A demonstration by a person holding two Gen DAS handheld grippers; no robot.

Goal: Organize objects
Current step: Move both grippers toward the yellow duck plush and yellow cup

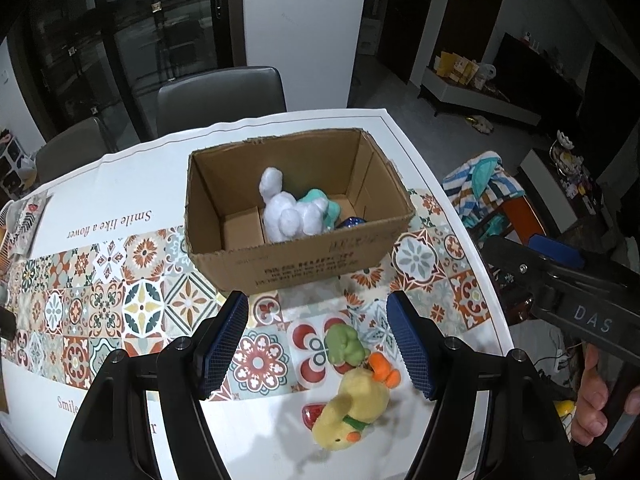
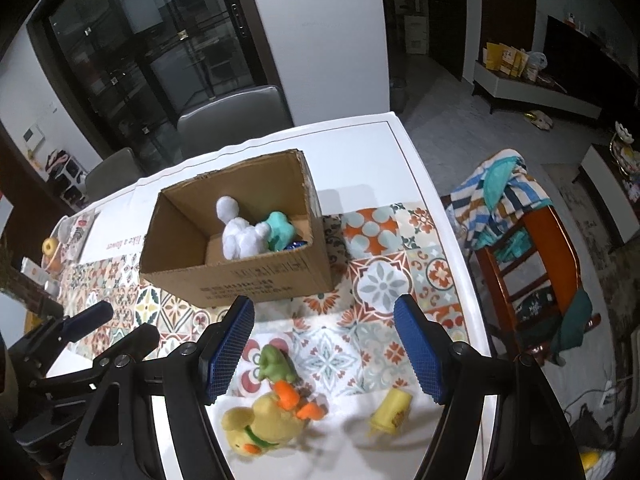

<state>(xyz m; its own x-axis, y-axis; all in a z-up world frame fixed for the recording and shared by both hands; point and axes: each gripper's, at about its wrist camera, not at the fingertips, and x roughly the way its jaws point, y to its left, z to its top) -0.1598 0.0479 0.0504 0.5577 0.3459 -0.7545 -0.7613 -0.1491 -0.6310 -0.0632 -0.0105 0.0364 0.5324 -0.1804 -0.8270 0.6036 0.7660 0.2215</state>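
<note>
While both jaws gape, duck lies btwn, untouched.

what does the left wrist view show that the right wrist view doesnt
Only the left wrist view: a small red toy beside the duck, and a hand holding the right gripper's handle.

Only the right wrist view: a small yellow bottle-like toy lying on the table, and a wooden chair frame under the striped cloth.

Both: the open cardboard box with a white plush and a teal toy inside, plus the yellow duck and green toy outside it.
</note>
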